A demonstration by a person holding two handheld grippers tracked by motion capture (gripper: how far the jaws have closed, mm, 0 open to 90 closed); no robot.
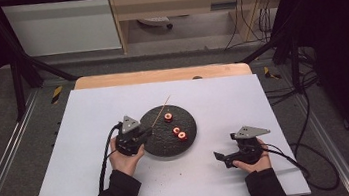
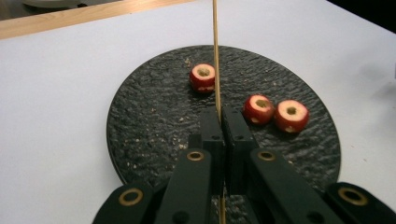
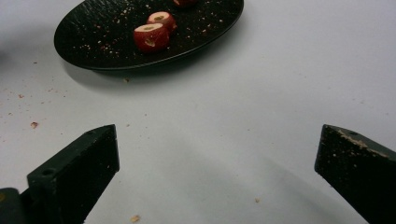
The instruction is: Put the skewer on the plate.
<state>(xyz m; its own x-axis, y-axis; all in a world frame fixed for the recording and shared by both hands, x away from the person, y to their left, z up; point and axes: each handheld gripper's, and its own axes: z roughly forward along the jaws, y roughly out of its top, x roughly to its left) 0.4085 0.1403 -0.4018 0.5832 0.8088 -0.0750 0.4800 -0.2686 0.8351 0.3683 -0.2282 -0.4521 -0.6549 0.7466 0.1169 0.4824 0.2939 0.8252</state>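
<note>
A black round plate point(image 1: 163, 140) point(image 2: 154, 121) point(image 3: 84, 42) lies mid-table and carries three red cored fruit pieces point(image 1: 168, 117) point(image 2: 203, 77) point(image 3: 151, 36). My left gripper point(image 1: 141, 137) point(image 2: 221, 116) hovers at the plate's left edge, shut on a thin wooden skewer point(image 1: 160, 112) point(image 2: 215, 51). The stick points up and away over the plate, past the far fruit piece. My right gripper point(image 1: 219, 159) point(image 3: 217, 154) rests low on the white board to the right of the plate, jaws wide open with nothing between them.
The white board point(image 1: 92, 138) covers a wooden table point(image 1: 159, 74). Crumbs point(image 3: 33, 124) are scattered on the board near the plate. Cables point(image 1: 316, 161) trail off the right side. Black frame bars point(image 1: 18, 72) stand at the far corners.
</note>
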